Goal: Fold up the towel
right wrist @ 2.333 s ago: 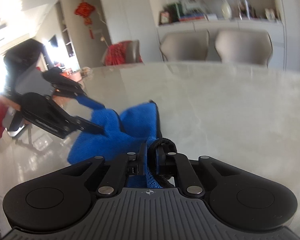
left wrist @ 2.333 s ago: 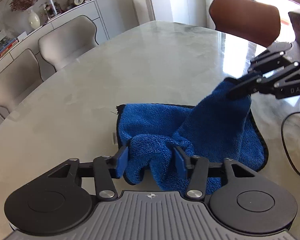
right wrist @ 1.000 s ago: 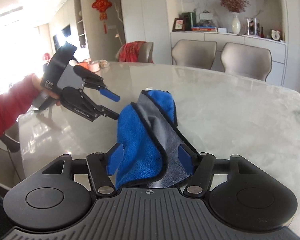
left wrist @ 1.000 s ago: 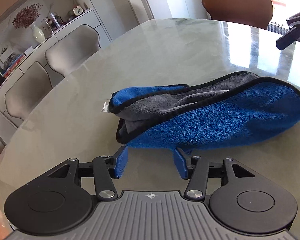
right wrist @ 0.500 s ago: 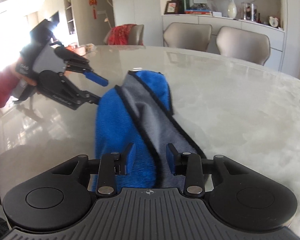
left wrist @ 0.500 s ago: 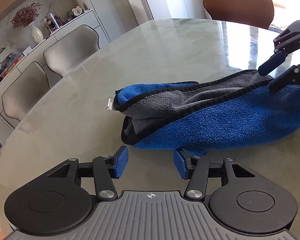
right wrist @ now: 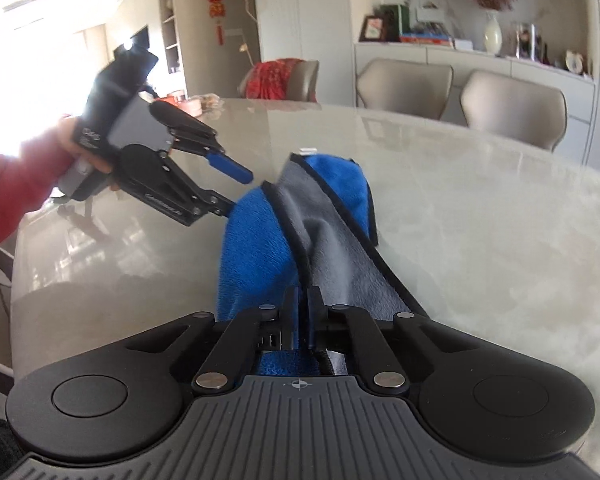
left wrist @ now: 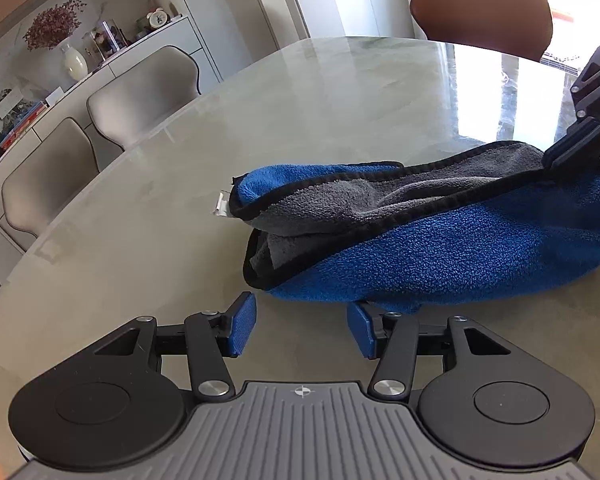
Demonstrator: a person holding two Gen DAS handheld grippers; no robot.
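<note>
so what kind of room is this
Most likely a home dining room: a large marble-look table holding the towel, upholstered chairs drawn up to it, and a sideboard with a vase, books and a clock.

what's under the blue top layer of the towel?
Under the towel's blue top flap a grey inner layer shows at the open end, on the table. Further in is covered. Right gripper fingers pinch one end.

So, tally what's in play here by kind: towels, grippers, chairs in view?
Towels: 1, the blue and grey towel on the table.
Grippers: 2, left gripper and right gripper.
Chairs: 4, three beige, one brown.
Total: 7.
</note>
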